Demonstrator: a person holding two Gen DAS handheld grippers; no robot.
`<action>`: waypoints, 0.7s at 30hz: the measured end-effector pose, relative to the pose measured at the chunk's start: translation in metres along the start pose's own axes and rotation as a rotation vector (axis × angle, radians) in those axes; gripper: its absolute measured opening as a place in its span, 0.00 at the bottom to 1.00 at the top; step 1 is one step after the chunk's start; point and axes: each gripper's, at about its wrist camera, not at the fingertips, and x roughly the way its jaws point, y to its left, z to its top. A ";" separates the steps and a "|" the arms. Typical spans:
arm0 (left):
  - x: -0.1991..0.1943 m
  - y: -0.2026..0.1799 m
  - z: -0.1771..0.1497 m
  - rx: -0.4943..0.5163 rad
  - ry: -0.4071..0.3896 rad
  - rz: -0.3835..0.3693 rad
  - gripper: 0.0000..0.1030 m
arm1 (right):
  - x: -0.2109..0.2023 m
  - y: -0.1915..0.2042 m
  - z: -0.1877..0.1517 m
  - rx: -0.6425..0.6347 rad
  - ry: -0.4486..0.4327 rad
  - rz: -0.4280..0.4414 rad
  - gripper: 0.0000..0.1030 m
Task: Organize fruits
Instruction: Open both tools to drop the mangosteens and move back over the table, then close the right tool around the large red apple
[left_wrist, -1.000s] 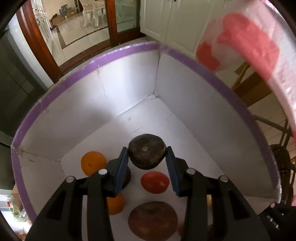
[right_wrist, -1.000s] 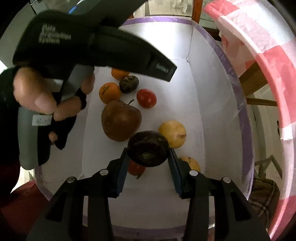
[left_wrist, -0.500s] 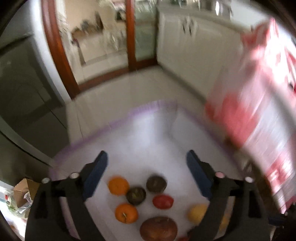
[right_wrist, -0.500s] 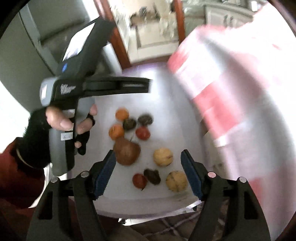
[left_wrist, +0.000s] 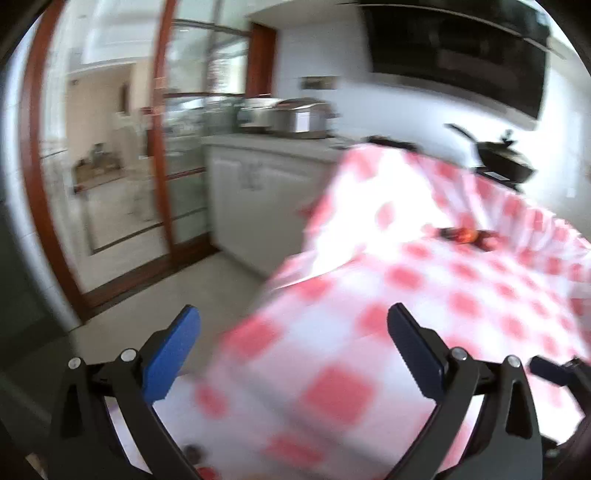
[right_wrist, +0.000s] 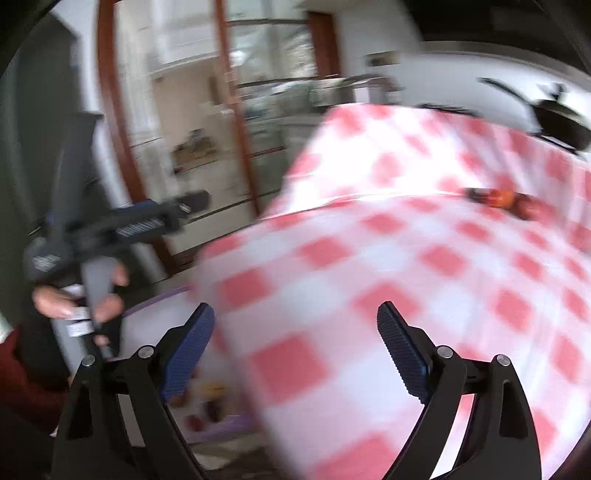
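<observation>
Left gripper and right gripper: jaws opening, nothing between them; remaining fruits lie far across the checked worktop; box below; advise slowing before descending squarely.

**Checked table, box low beside it**

I saw a table covered in a red-and-white checked cloth, filling most of both views and badly blurred. Far across it lay a small cluster of fruits, dark and reddish-orange, resting directly on the cloth; I could not tell their kinds or count. In the right wrist view that cluster sat near the far right of the tabletop. The cloth hung over the near edge. Below and left of that edge I saw a white box with a purple rim, and in it a few small fruits, too smeared to name. Pale floor tiles ran to the left.
</observation>
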 end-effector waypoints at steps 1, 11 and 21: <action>0.007 -0.022 0.008 0.012 0.000 -0.037 0.98 | -0.001 -0.012 -0.002 0.022 -0.005 -0.031 0.84; 0.154 -0.204 0.046 -0.017 0.115 -0.201 0.98 | -0.001 -0.180 -0.014 0.363 -0.030 -0.329 0.84; 0.248 -0.282 0.077 -0.084 0.095 -0.159 0.98 | 0.014 -0.269 0.003 0.530 -0.068 -0.415 0.84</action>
